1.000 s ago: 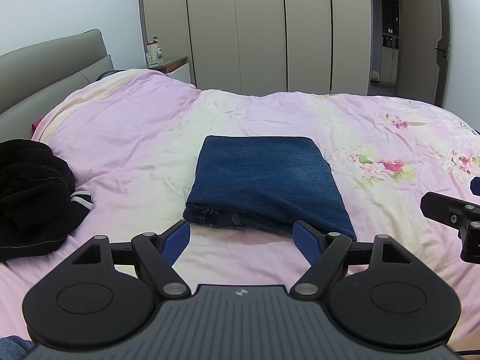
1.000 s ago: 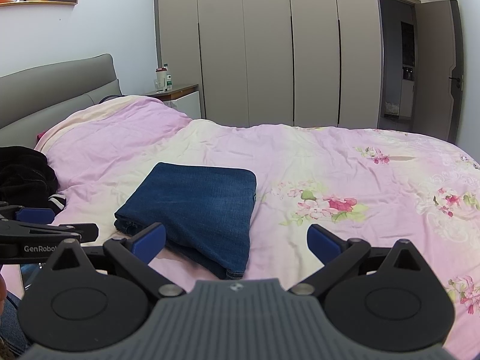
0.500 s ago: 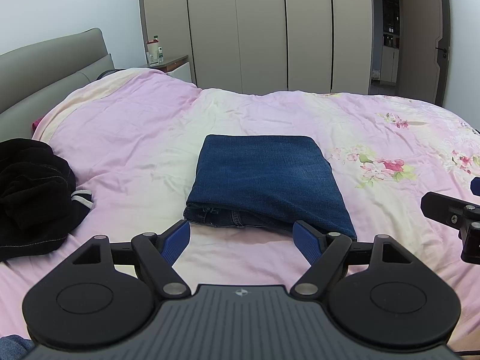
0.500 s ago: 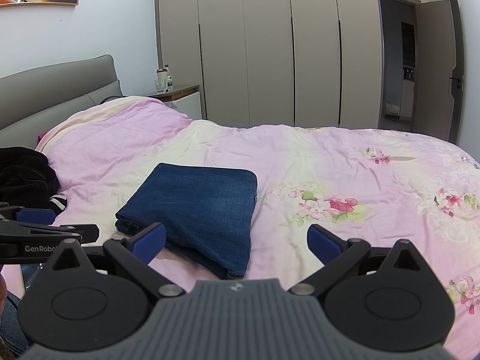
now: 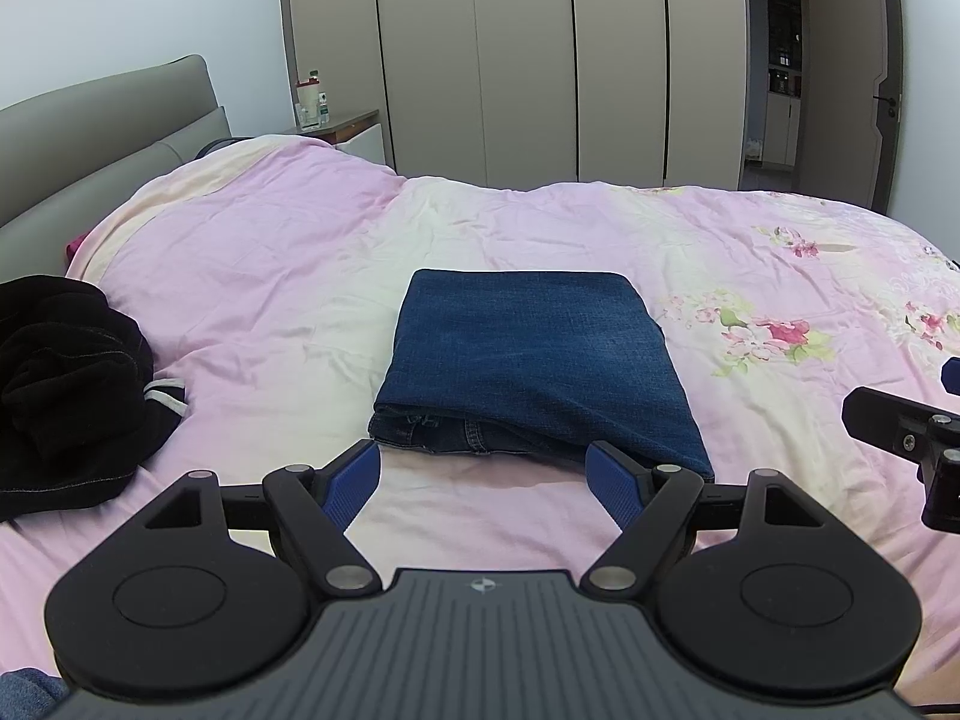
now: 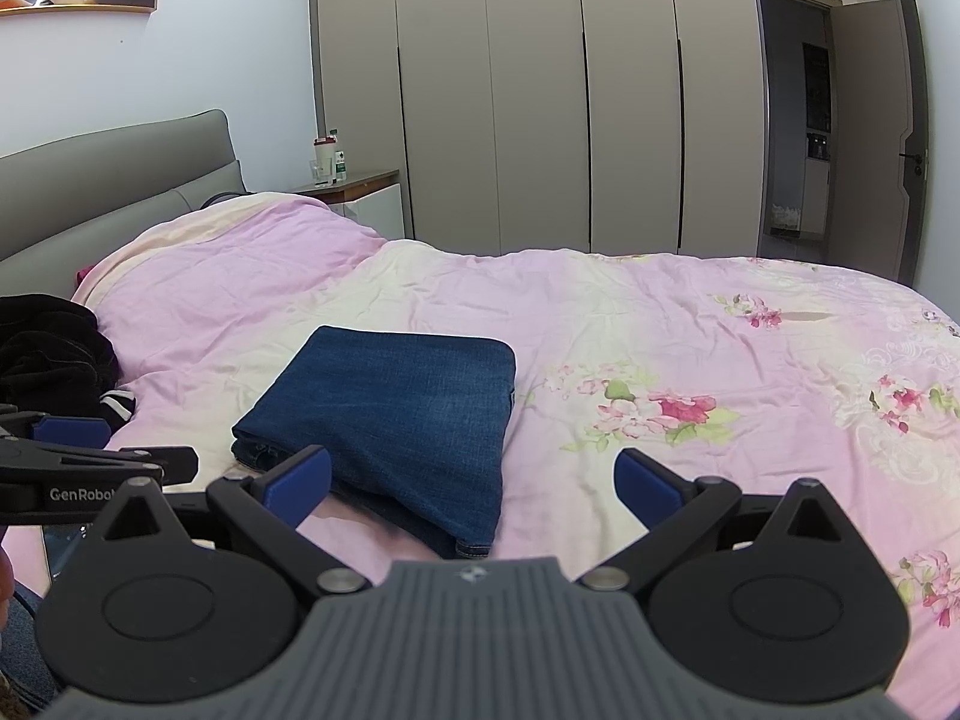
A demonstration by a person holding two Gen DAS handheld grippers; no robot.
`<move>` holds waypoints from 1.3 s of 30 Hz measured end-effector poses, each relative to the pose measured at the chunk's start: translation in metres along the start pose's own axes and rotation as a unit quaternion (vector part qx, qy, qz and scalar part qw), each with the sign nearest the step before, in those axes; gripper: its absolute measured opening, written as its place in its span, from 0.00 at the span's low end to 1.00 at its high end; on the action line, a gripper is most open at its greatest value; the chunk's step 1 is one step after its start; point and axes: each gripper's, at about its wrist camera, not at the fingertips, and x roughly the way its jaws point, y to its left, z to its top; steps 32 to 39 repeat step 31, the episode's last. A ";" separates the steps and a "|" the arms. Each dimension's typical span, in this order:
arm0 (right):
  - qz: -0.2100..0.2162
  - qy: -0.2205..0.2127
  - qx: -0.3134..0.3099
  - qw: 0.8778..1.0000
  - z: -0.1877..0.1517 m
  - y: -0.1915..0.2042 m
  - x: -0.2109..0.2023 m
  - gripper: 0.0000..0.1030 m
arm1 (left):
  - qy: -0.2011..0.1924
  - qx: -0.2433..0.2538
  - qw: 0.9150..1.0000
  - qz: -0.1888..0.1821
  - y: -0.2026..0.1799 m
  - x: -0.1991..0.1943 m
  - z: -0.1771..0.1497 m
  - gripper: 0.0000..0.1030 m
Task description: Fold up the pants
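Note:
The blue denim pants lie folded in a flat rectangle on the pink bed cover, waistband edge toward me. They also show in the right wrist view. My left gripper is open and empty, just in front of the pants' near edge, above the cover. My right gripper is open and empty, near the pants' near right corner. Each gripper shows at the edge of the other's view.
A heap of black clothing lies on the bed at the left. A grey headboard and a nightstand with bottles stand at the far left. Wardrobe doors line the far wall. An open doorway is at the right.

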 end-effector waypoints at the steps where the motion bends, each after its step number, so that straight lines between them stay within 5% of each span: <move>1: 0.000 0.000 0.000 1.000 0.000 0.000 0.000 0.94 | 0.000 0.000 1.000 0.001 0.000 0.000 0.000 0.89; 39: 0.002 0.000 0.001 1.000 -0.001 0.001 0.001 0.94 | -0.002 -0.008 1.000 -0.002 -0.002 -0.004 0.003 0.89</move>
